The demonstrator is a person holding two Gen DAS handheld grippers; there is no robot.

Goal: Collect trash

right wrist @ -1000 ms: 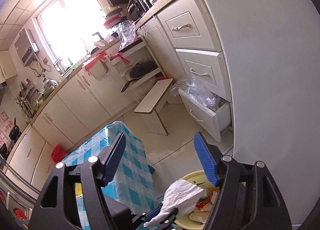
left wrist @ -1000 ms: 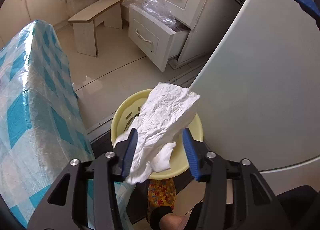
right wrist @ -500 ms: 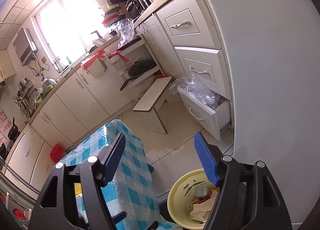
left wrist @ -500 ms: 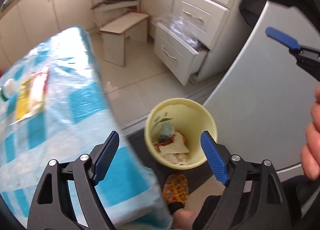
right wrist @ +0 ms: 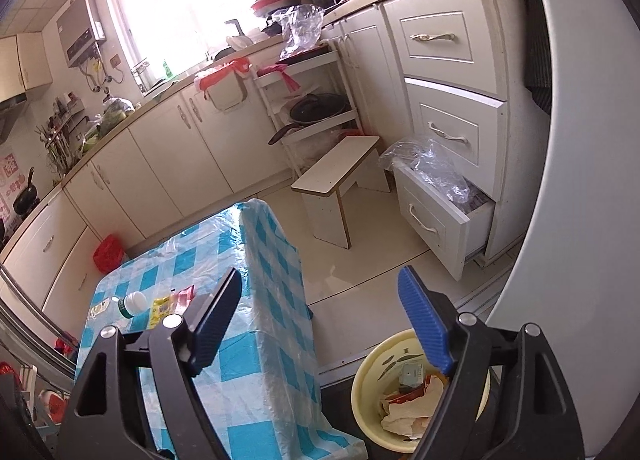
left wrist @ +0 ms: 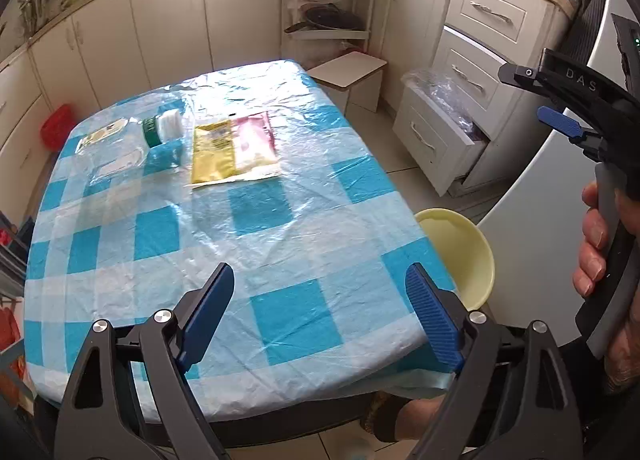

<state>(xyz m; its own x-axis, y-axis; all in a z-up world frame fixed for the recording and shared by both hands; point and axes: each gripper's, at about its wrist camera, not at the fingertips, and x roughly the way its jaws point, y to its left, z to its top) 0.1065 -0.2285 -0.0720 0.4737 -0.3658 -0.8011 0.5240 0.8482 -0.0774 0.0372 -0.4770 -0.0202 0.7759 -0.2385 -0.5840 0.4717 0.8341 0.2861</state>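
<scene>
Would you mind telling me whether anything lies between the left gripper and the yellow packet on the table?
Nothing visible does: only bare checked tablecloth separates the open left gripper from the yellow packet; the bottle lies off to its left.

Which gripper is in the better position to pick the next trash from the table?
Left. The left gripper is open over the table, facing the yellow packet; the right gripper points toward the floor.

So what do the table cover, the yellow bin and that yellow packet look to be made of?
Table cover: thin plastic film over blue check, probably; it is glossy and wrinkled with glare. Yellow bin: looks like smooth moulded plastic with a matte, even wall. Yellow packet: flat printed pouch, likely plastic or foil laminate; it is too small to tell which.
</scene>
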